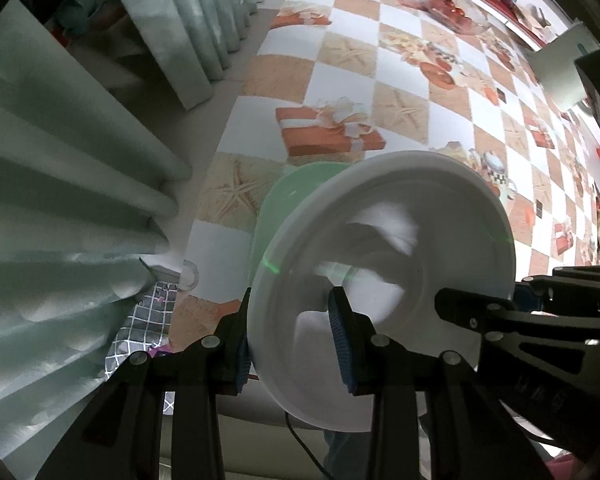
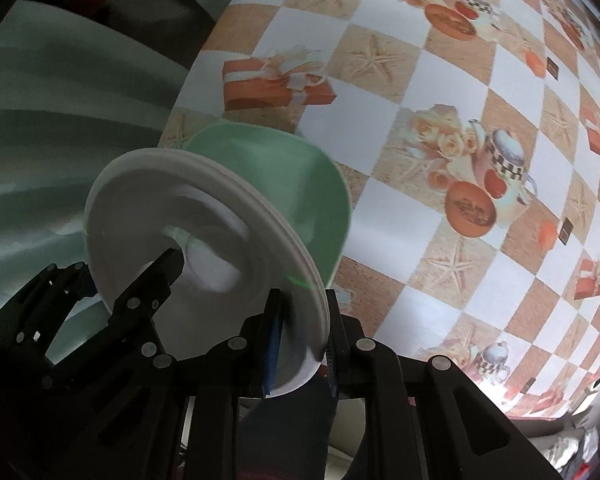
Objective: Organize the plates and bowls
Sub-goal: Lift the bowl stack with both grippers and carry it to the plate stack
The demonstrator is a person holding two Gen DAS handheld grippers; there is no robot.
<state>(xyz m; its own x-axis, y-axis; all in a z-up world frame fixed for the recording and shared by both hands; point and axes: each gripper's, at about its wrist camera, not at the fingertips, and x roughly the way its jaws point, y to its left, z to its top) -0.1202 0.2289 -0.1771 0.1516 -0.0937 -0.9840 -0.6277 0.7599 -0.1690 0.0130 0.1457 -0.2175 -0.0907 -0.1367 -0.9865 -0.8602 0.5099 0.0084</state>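
Observation:
A stack of white plates [image 1: 400, 216] with a green plate [image 1: 292, 192] behind it hangs on edge over the table's near left corner. My left gripper [image 1: 292, 344] is shut on the stack's rim, its blue pads on either side. The right gripper [image 1: 492, 292] clamps the opposite rim. In the right wrist view the white plates [image 2: 148, 200] show several stacked rims, with the green plate [image 2: 292, 168] against their far side. There my right gripper [image 2: 302, 340] is shut on the rim and the left gripper [image 2: 126, 272] grips the far edge.
The table wears a checked cloth [image 1: 420, 80] printed with starfish and gift boxes. A glass bowl of red fruit [image 1: 456, 12] and a white box [image 1: 564, 68] stand toward its far end. Pale green curtains [image 1: 60, 200] hang beyond the table's left edge.

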